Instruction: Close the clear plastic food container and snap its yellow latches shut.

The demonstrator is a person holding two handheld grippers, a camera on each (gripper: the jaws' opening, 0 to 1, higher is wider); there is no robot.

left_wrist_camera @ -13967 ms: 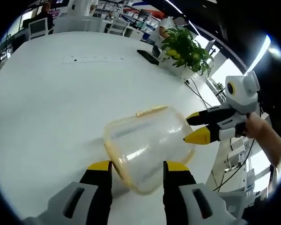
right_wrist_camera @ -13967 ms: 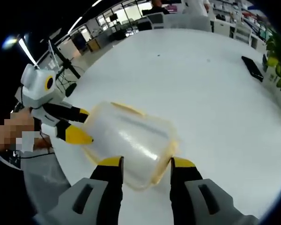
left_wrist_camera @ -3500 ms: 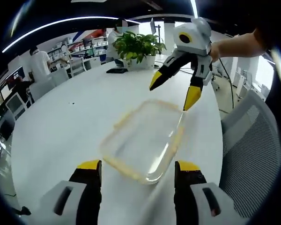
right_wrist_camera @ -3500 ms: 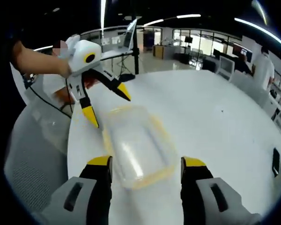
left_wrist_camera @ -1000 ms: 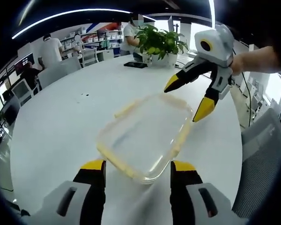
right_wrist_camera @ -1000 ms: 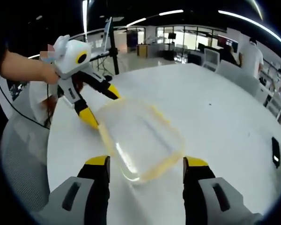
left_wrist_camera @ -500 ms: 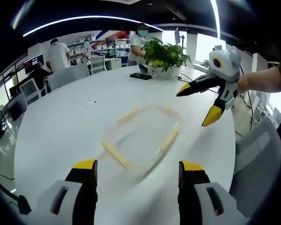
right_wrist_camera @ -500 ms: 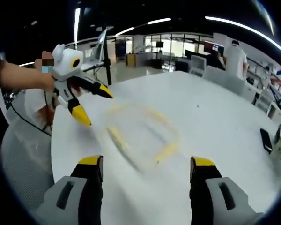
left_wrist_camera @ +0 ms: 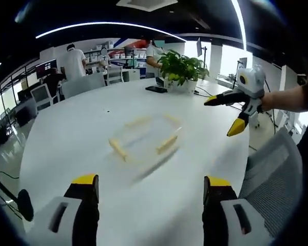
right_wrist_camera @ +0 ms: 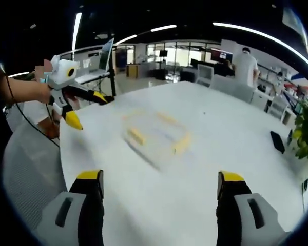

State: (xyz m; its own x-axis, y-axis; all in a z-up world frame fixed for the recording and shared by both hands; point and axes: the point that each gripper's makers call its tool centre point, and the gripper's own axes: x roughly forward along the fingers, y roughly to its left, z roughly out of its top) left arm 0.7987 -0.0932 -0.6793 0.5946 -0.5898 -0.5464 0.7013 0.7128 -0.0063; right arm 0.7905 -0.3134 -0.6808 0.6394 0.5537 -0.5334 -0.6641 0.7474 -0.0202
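We note bright, even light from ceiling strip lights and daylight windows. The food container is motion-blurred, casting a soft shadow on the glossy white table. Around it, straight lines bow with fisheye distortion.

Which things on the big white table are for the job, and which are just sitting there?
For the job:
clear plastic container with yellow latches
left gripper, open
right gripper, open

Just sitting there:
potted plant
black phone
grey chair
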